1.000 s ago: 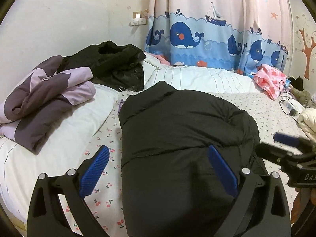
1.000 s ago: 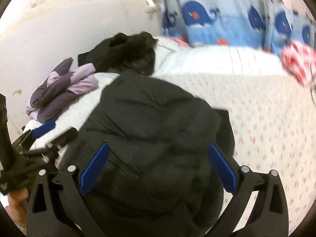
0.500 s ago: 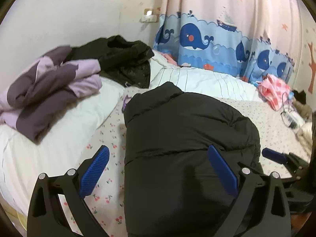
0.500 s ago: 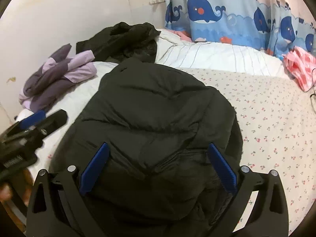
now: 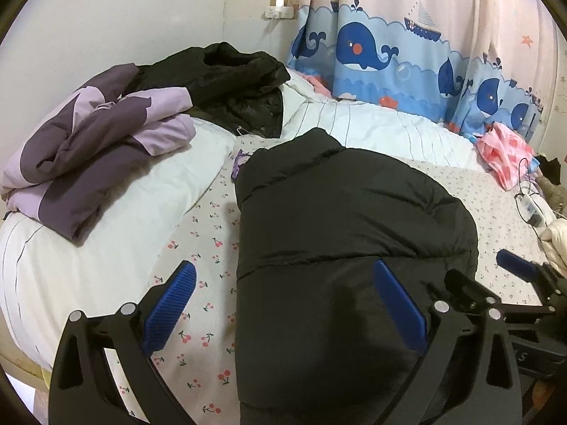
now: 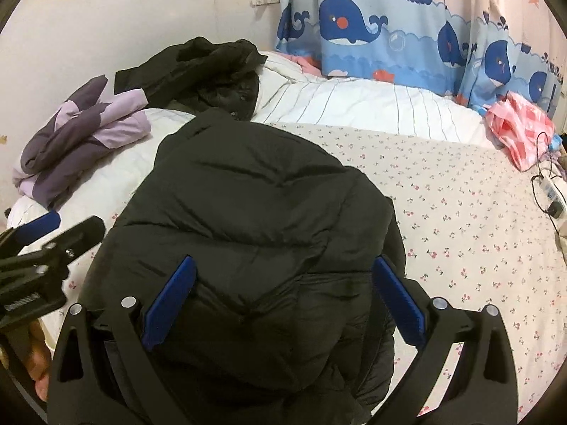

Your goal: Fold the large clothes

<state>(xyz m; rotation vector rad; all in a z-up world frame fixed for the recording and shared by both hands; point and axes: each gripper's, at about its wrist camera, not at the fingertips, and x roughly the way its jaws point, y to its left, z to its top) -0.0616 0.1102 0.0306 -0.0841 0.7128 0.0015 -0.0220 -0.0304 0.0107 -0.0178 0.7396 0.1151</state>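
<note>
Left wrist view: the left gripper hangs spread wide and empty over the near hem of the black puffer jacket, which lies lengthwise on the cherry-print sheet. The right gripper is likewise released. Judging by this, pinch both hem corners evenly, then carry them toward the collar.

Matt black quilted puffer jacket, printed cotton-looking sheet, ribbed blue gripper pads on matt black plastic, fabric curtain

No readable text; faint pale marks on right tongs body, perhaps letters, illegible.
</note>
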